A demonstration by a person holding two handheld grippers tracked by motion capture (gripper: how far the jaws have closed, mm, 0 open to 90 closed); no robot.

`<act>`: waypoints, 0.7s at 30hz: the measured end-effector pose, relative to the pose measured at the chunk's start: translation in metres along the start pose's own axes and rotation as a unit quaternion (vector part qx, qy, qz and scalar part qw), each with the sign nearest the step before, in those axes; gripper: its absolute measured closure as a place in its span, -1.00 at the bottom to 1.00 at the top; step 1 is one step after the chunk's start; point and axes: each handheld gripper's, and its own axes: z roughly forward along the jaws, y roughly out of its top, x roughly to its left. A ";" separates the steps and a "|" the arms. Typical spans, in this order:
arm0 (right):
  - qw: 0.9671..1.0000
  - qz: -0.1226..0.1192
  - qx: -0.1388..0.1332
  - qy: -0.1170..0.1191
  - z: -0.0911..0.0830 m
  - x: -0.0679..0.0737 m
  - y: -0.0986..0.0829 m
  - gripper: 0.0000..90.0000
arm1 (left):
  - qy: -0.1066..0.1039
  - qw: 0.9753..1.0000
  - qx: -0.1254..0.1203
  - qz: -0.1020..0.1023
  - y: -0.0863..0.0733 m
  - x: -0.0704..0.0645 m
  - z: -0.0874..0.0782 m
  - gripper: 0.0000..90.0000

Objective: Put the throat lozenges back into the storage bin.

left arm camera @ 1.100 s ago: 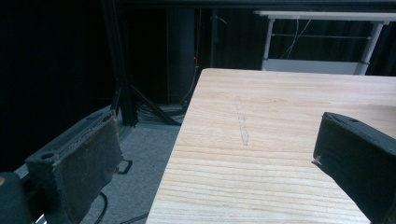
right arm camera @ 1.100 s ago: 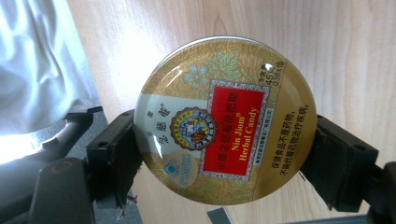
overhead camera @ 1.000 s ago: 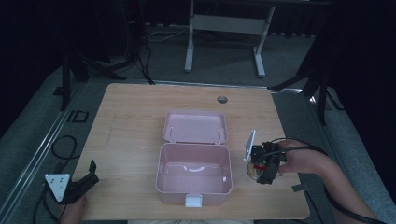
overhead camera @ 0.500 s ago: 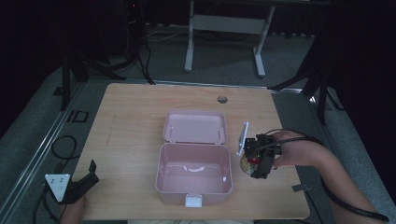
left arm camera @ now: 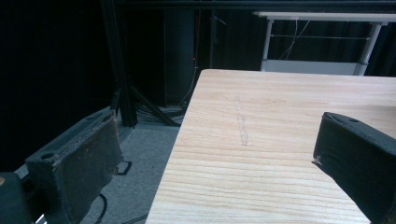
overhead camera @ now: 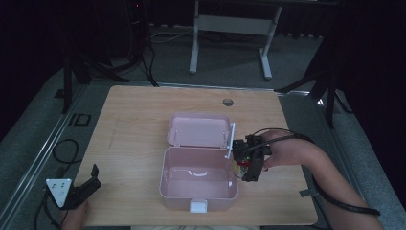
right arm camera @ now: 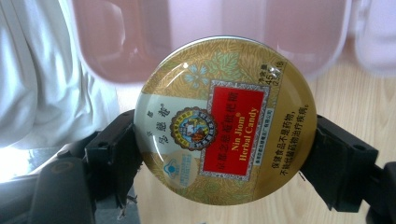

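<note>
open pink box (overhead camera: 198, 182), right gripper (overhead camera: 243, 168) seemingly gripping tin (overhead camera: 238, 167)

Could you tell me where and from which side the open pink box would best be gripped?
Probably the near wall of the pink box, by the white latch: one jaw inside, one outside, from above. The lid lies open, leaving that thin upright rim exposed; the whole box looks too wide.

I see high view dim, bg near black beyond table (overhead camera: 143, 120). Left gripper view: soft light on wood, dark at 9 o'clock. Right gripper view brighter; glare on candy tin (right arm camera: 224, 119) at 11 o'clock, pink box (right arm camera: 210, 32) out of focus.
</note>
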 end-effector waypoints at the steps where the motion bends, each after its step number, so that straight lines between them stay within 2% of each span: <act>1: 1.000 -0.001 -0.003 0.003 0.000 0.000 0.004 -0.55 | 0.000 1.000 0.000 0.000 0.000 0.000 0.000 -0.97; 9: 0.999 -0.032 -0.011 0.007 0.005 0.005 0.032 -0.55 | -0.001 1.000 0.000 -0.001 0.000 0.001 0.000 -0.97; 14: 0.999 -0.041 -0.022 0.008 0.012 0.003 0.042 -0.55 | -0.002 1.000 0.000 -0.001 0.000 0.001 0.000 -0.97; 21: 0.998 -0.050 -0.018 0.015 0.029 0.001 0.053 -0.55 | -0.002 1.000 0.000 -0.002 0.000 0.001 0.000 -0.97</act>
